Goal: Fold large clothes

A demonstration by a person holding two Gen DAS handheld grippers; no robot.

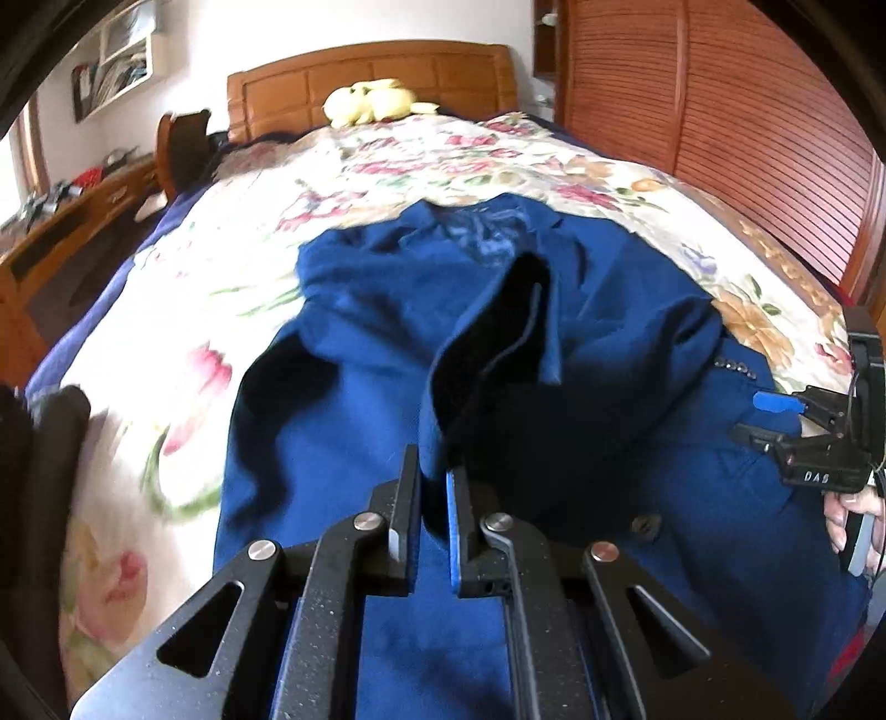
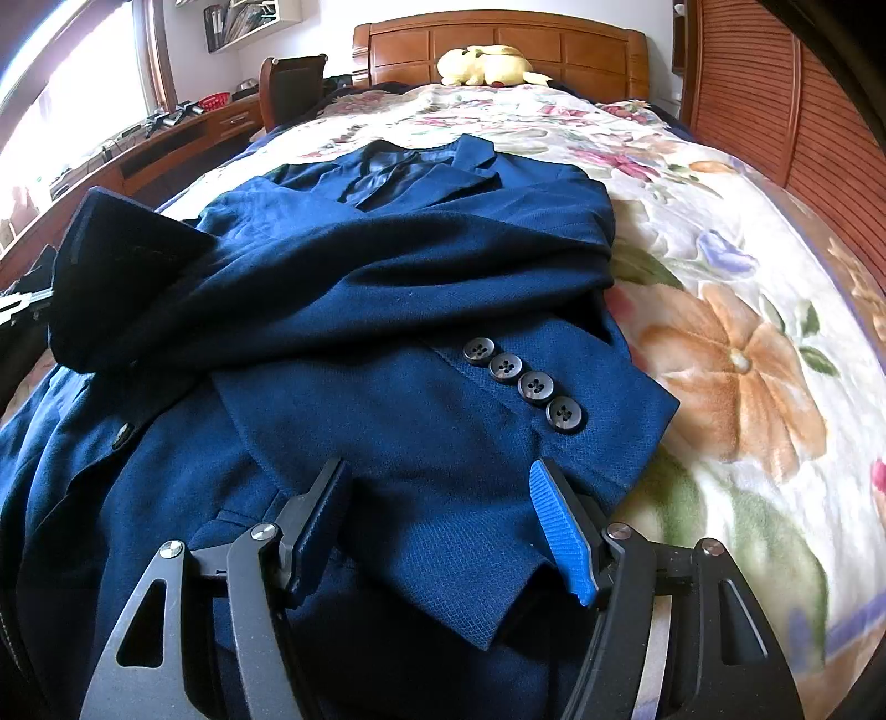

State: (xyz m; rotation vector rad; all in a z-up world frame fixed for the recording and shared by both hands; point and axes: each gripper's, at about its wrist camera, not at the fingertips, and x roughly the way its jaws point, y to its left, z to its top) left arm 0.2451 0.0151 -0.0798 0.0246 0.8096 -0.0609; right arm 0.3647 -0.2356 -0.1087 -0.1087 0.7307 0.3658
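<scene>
In the left wrist view the left gripper (image 1: 434,487) sits at the lower centre of the frame, its jaws pressed together on a fold of the blue jacket (image 1: 387,310); the pinched cloth rises from the fingertips toward the middle of the picture, showing a dark inner side. The rest of the jacket spreads from the bottom edge up to the centre, lying on the floral blanket (image 1: 183,288). At the right edge of the same frame the right gripper (image 1: 775,415) reaches in over the jacket, with a blue pad on one finger and a hand (image 1: 853,515) just below it.

In the right wrist view the right gripper (image 2: 443,509) is at the lower centre, jaws spread wide, one on either side of the sleeve cuff (image 2: 470,498); the pads do not press on it. Four dark buttons (image 2: 523,382) run in a row along the sleeve, just above the fingertips. The lifted flap of the jacket (image 2: 127,260) stands at the left of that frame.

Beyond the jacket, a yellow plush toy (image 2: 487,65) rests at the top centre against the wooden headboard (image 2: 498,39), a desk (image 2: 166,144) runs along the upper left, and slatted wooden doors (image 2: 775,111) fill the upper right
</scene>
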